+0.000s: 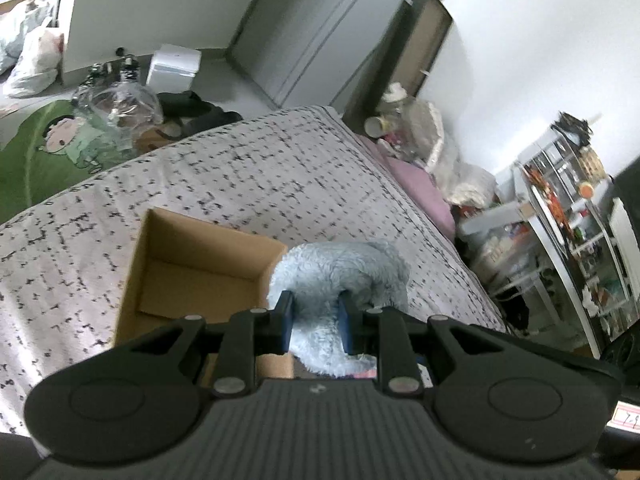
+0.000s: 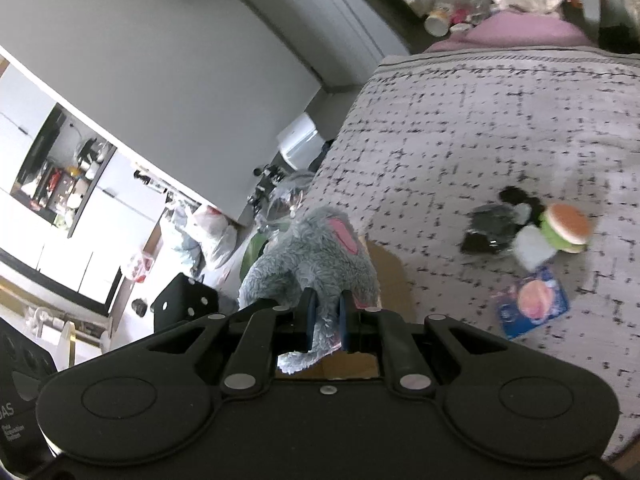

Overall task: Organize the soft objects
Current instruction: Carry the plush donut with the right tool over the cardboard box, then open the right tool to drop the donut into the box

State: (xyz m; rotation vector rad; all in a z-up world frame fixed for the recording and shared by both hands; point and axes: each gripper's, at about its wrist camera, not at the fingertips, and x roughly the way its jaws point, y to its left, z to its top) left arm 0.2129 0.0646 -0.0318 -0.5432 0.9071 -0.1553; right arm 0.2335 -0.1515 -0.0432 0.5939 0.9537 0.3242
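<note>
Both grippers hold one grey-blue plush toy. In the left wrist view my left gripper (image 1: 316, 320) is shut on the toy's fluffy body (image 1: 340, 272), right beside an open cardboard box (image 1: 192, 272) on the bed. In the right wrist view my right gripper (image 2: 326, 320) is shut on the plush toy (image 2: 316, 256), whose pink ear faces up; the box's brown flap (image 2: 386, 276) shows behind it. Further right on the bed lie a burger-shaped soft toy (image 2: 566, 226), a black item (image 2: 490, 230) and a blue packet (image 2: 532, 306).
The bed has a grey patterned cover (image 1: 260, 176). A pink pillow (image 1: 424, 192) and cluttered bags lie at its head. A green rug (image 1: 48, 152), plastic bags and a white box (image 1: 174, 66) sit on the floor beyond. Shelves (image 1: 572, 216) stand at the right.
</note>
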